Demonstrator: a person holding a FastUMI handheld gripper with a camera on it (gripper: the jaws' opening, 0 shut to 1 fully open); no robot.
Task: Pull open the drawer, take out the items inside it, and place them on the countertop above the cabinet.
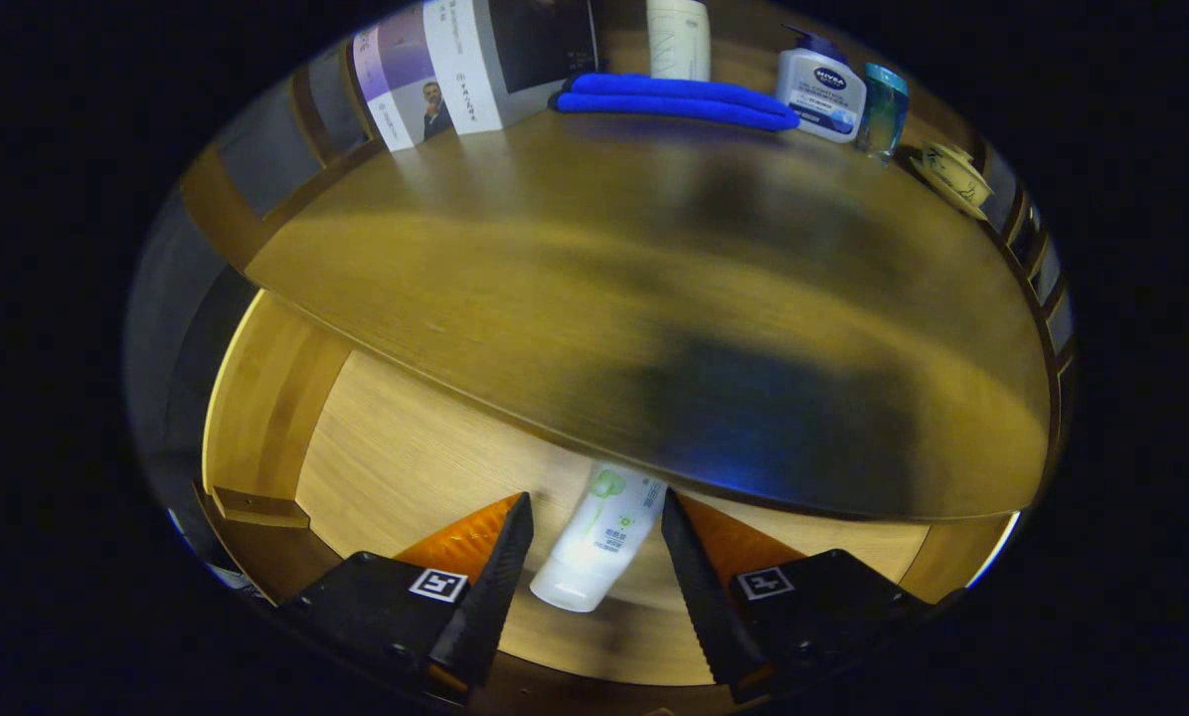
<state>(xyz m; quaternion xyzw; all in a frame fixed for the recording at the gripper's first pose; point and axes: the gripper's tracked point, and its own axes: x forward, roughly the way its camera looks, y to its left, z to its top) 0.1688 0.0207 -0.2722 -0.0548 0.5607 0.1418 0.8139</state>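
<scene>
- Drawer (406, 467) stands open; white tube (594, 537) lies inside, between the fingers of the gripper (594, 512), which are spread apart, neither touching it.
- Next, likely: close on tube, then lift toward 12 o'clock onto countertop (594, 268).

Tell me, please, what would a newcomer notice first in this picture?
First, the white tube lying in the open drawer, between the gripper's two open fingers, which do not press on it. Above it spreads the wide wooden countertop. At its far edge lies a folded blue cloth, with a white pump bottle beside it.
</scene>
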